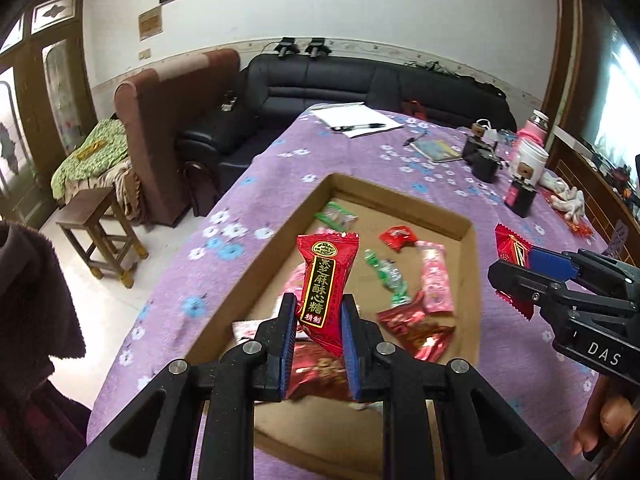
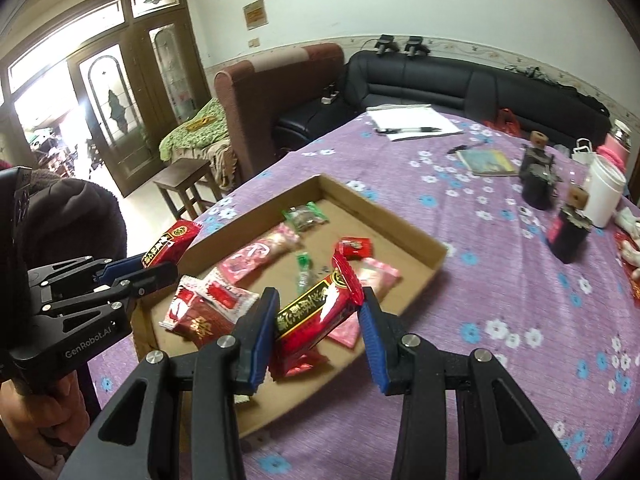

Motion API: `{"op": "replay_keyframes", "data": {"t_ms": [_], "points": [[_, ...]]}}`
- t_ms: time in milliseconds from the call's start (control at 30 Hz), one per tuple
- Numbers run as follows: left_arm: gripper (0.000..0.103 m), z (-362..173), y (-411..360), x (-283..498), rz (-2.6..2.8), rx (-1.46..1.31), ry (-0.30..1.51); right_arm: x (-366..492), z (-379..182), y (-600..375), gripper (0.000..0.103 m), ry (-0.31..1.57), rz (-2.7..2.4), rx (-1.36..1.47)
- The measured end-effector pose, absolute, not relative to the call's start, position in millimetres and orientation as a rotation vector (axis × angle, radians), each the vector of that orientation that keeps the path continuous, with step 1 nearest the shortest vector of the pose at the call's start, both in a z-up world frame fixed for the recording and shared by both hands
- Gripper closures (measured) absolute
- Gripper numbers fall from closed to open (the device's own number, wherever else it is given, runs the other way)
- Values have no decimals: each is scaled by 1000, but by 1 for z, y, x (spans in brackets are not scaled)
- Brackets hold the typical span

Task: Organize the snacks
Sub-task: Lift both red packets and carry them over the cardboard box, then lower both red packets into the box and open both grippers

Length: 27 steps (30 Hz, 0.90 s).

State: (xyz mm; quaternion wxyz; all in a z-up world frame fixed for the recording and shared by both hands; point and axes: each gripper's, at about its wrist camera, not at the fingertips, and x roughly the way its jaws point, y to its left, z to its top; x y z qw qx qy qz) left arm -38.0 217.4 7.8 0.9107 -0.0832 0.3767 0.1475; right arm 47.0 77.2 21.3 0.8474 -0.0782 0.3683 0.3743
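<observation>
Left gripper (image 1: 319,322): jaws clamped on a red sesame-candy packet (image 1: 325,280), standing upright above the blue pads, gripped low on its body.
Right gripper (image 2: 318,322): jaws pinched on a second red candy packet (image 2: 316,316), lying slantwise, top seal toward 1 o'clock.
Where they hang: both packets over the cardboard tray (image 2: 434,260), the left one at its near-left side, the right one over its near half.
In the tray: green-wrapped sweets (image 2: 306,216) at 12 o'clock, pink packets (image 2: 256,258) mid-tray, red foil bags (image 2: 200,316) at 8 o'clock.
Handling, my call: feather-light, crinkly film, slick. Squeeze too hard and the brittle candy inside likely cracks.
Best hold: across the filled middle; the flat crimped ends would probably slip.
Beyond: floral purple tablecloth (image 2: 500,280), white jar (image 2: 604,192) at 2 o'clock.
</observation>
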Motion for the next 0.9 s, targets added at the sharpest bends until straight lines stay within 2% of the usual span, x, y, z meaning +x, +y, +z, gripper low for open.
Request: {"op": "replay_keyframes", "data": {"t_ms": [433,900], "points": [[81,3,230,-46,297,-192,781,72,7,108,63,813,804,-159],[81,-6,210,-4,197,-200,829,125,-15,102,63,877,754,-96]]}}
